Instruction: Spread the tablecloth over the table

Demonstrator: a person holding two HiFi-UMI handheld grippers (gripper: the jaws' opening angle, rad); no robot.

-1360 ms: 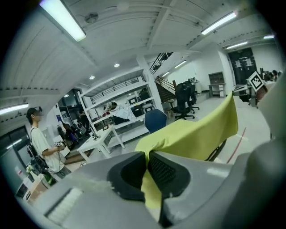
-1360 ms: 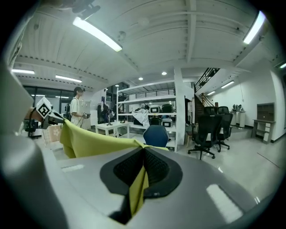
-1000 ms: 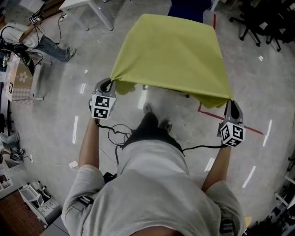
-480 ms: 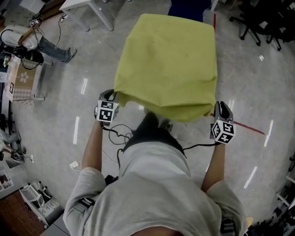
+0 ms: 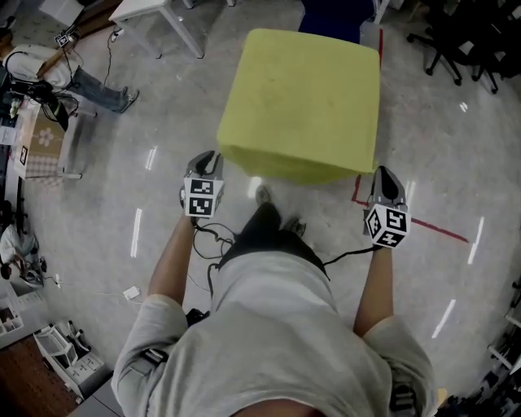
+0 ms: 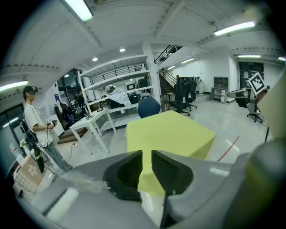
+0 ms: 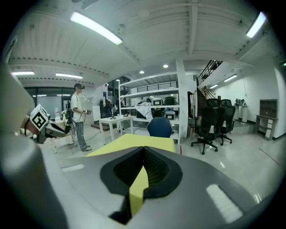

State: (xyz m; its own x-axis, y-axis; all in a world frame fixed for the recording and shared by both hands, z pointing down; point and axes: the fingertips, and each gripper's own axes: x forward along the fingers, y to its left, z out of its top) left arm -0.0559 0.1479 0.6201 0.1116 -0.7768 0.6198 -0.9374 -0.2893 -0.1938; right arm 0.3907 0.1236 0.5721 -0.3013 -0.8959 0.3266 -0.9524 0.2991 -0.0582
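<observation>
The yellow-green tablecloth (image 5: 301,98) lies draped over the small square table, its sides hanging down all round. My left gripper (image 5: 207,156) is just off the cloth's near-left corner. In the left gripper view its jaws stand a narrow gap apart (image 6: 147,154), with nothing between them and the tablecloth (image 6: 167,134) showing beyond. My right gripper (image 5: 383,171) is at the near-right corner. In the right gripper view its jaw tips (image 7: 144,150) meet and a strip of yellow cloth (image 7: 137,188) fills the gap behind them. The covered table top (image 7: 129,142) lies past it.
A white table (image 5: 155,12) stands at the far left and a blue chair (image 5: 334,16) behind the covered table. Black office chairs (image 5: 464,41) are at the far right. Red tape (image 5: 423,224) marks the floor. A person (image 6: 33,129) stands at the left, and cables (image 5: 207,236) lie by my feet.
The cloth's near edge, held up and stretched wide a second ago, has dropped over the table's front. Both grippers moved inward and toward the table. The left jaws have let go.
</observation>
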